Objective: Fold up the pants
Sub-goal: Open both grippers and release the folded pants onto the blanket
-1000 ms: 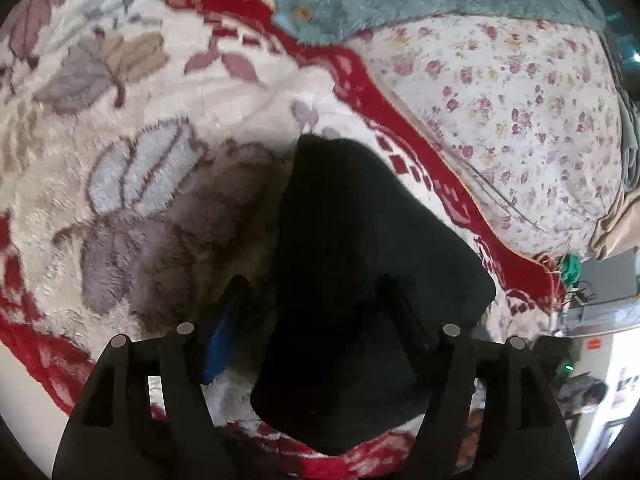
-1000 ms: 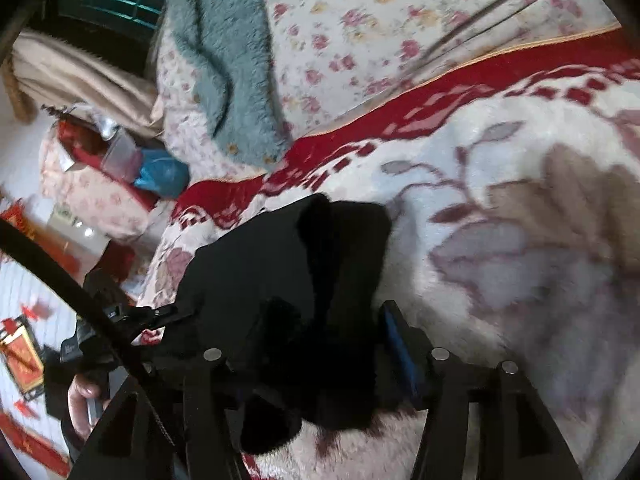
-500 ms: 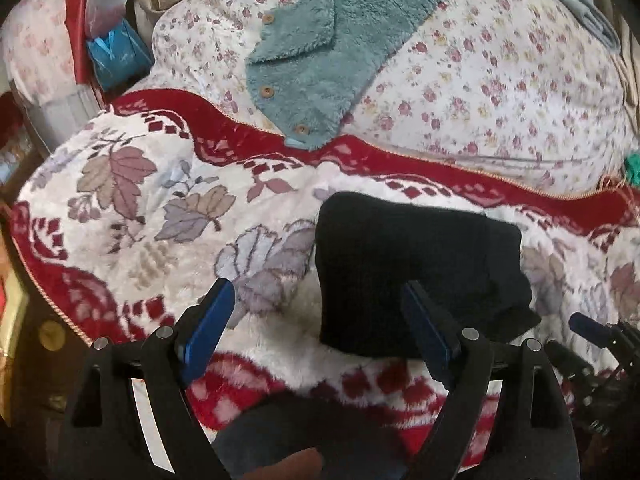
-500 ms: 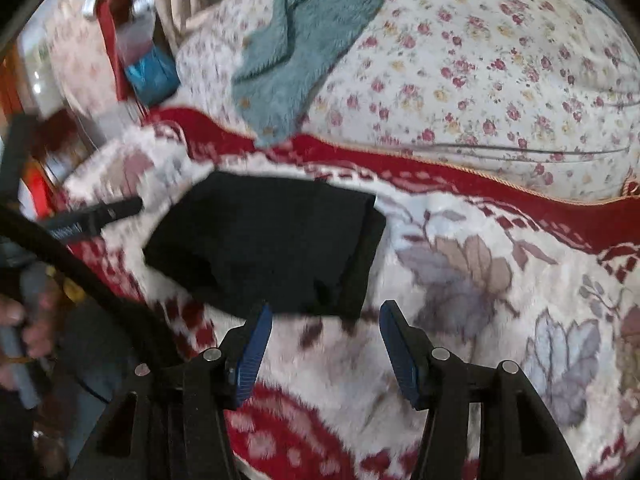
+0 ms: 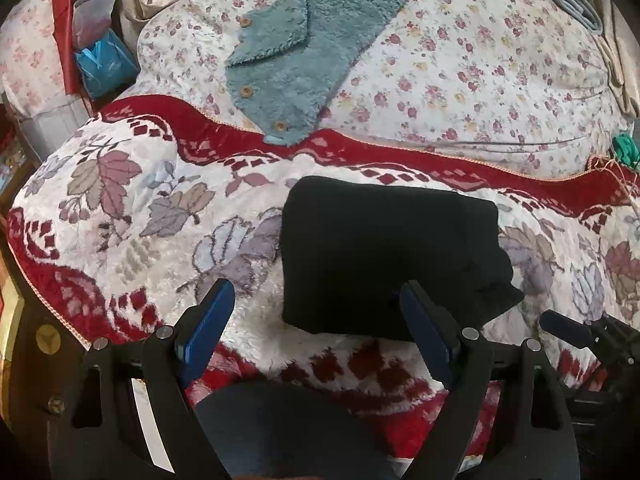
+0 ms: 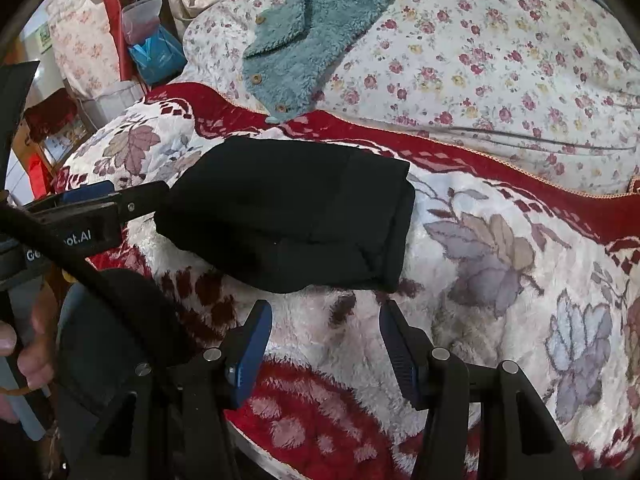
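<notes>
The black pants [image 5: 384, 252] lie folded into a compact rectangle on the red and white leaf-patterned blanket [image 5: 132, 216]; they also show in the right wrist view [image 6: 292, 212]. My left gripper [image 5: 316, 320] is open and empty, held back from the pants' near edge. My right gripper [image 6: 326, 328] is open and empty, just in front of the pants. The left gripper also shows from the side in the right wrist view [image 6: 96, 204], left of the pants.
A teal fleece garment [image 5: 304, 52] lies on a floral quilt [image 5: 480, 64] behind the blanket. Bags and clutter [image 5: 100, 56] stand at the far left. The bed's near edge runs below both grippers.
Both grippers let go of the pants and pulled back toward me. The pants now lie flat and folded on the blanket; both grippers are open.
</notes>
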Tool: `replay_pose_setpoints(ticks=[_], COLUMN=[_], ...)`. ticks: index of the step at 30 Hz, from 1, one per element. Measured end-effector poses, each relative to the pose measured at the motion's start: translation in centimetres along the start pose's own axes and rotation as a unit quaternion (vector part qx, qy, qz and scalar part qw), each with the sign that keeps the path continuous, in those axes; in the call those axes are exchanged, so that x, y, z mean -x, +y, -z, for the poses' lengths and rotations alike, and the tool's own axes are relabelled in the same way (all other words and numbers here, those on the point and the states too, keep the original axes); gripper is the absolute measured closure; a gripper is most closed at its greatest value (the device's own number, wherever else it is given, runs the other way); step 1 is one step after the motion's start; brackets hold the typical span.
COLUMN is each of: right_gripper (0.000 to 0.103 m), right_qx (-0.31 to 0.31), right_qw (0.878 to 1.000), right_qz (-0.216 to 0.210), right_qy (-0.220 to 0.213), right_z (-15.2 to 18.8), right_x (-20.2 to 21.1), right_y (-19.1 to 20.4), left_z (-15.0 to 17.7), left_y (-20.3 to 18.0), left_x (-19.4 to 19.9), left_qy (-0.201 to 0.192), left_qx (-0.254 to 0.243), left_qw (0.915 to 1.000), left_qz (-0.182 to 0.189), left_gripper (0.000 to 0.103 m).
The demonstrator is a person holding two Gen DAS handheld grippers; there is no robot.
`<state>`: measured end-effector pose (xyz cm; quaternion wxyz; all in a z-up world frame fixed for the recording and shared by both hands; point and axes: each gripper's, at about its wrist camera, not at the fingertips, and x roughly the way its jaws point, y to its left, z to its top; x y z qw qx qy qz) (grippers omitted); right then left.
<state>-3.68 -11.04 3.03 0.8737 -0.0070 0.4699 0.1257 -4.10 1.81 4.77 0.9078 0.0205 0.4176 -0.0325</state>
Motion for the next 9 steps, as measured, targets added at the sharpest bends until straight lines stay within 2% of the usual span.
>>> replay_pose_setpoints(ticks=[9], right_gripper=[0.049], right_qx=[0.009], right_qw=[1.0], right_qz=[0.006], right_qy=[-0.007], right_z=[-0.24], right_x=[0.48], right_y=[0.74], left_z=[0.45], left_y=[0.23], left_x=[0.56], left_qy=[-0.046], left_qx=[-0.004], left_qw=[0.9989], left_qz=[0.005], left_gripper=[0.018])
